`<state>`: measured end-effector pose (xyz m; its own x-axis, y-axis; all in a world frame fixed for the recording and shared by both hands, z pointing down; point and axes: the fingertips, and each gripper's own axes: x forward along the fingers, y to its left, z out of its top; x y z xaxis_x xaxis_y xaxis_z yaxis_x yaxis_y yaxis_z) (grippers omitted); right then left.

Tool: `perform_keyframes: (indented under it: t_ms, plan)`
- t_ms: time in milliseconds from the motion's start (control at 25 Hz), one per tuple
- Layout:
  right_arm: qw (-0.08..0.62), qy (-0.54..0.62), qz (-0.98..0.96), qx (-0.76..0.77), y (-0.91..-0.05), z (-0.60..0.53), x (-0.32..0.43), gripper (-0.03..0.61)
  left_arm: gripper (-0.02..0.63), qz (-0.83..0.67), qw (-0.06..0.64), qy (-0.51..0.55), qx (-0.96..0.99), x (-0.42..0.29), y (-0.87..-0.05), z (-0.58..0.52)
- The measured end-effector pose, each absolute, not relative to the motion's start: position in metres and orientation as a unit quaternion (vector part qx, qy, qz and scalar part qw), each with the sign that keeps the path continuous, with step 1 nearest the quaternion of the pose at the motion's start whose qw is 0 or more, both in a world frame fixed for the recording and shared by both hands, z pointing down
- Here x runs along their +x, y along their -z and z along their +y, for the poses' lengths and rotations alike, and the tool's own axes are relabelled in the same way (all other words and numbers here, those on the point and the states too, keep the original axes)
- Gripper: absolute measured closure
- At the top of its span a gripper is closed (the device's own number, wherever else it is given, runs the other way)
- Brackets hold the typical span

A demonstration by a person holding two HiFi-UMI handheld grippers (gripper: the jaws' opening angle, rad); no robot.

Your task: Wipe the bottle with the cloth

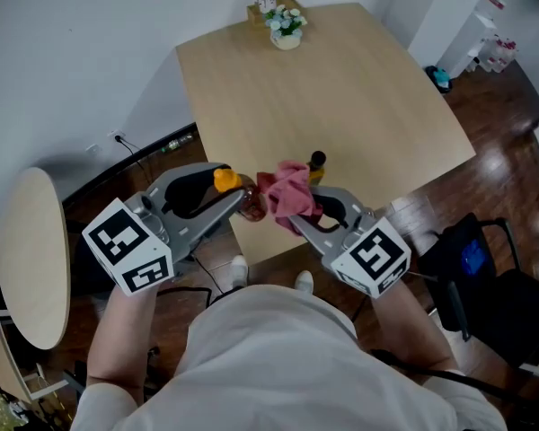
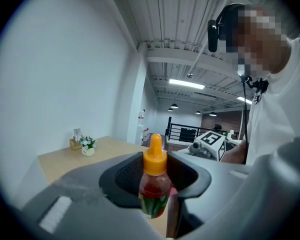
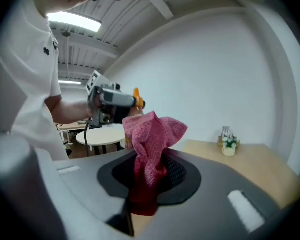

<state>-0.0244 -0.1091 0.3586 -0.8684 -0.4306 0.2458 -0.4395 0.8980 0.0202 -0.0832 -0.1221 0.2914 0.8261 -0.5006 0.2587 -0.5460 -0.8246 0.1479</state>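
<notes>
A small bottle (image 2: 154, 186) with red contents and an orange cap (image 1: 225, 180) is held in the air in front of the person's chest. My left gripper (image 1: 238, 201) is shut on it, clamping its body (image 2: 155, 196). My right gripper (image 1: 298, 210) is shut on a bunched pink cloth (image 1: 287, 189), which sticks up out of the jaws (image 3: 149, 149). In the head view the cloth lies against the bottle's right side. The right gripper view shows the orange cap (image 3: 136, 95) just behind the cloth.
A square wooden table (image 1: 359, 97) lies ahead, with a small flower pot (image 1: 286, 27) and a wooden box (image 1: 268, 9) at its far edge. A dark-topped yellow bottle (image 1: 316, 163) shows behind the cloth. A round table (image 1: 31, 250) stands left, a black chair (image 1: 485, 281) right.
</notes>
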Motion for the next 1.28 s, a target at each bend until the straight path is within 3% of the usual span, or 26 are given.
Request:
perform_keyframes:
  t_ms: [160,640,800,1280]
  plan:
    - [0.114,0.034,-0.972,0.205,-0.315,-0.091,-0.042,0.492,0.46,-0.273,0.112,-0.104,0.95,-0.084,-0.296,-0.132]
    - [0.212,-0.103,-0.948,0.215,-0.465,-0.086,-0.053,0.492,0.46,-0.257,0.115,-0.102,0.954,-0.09,-0.299,-0.145]
    - [0.211,-0.137,-0.942,0.224,-0.48,-0.082,-0.045,0.492,0.46,-0.251,0.117,-0.107,0.955,-0.09,-0.308,-0.151]
    - [0.204,-0.191,-0.892,0.355,-0.475,-0.053,0.028,0.492,0.46,-0.264,0.074,-0.164,0.947,-0.079,-0.426,-0.187]
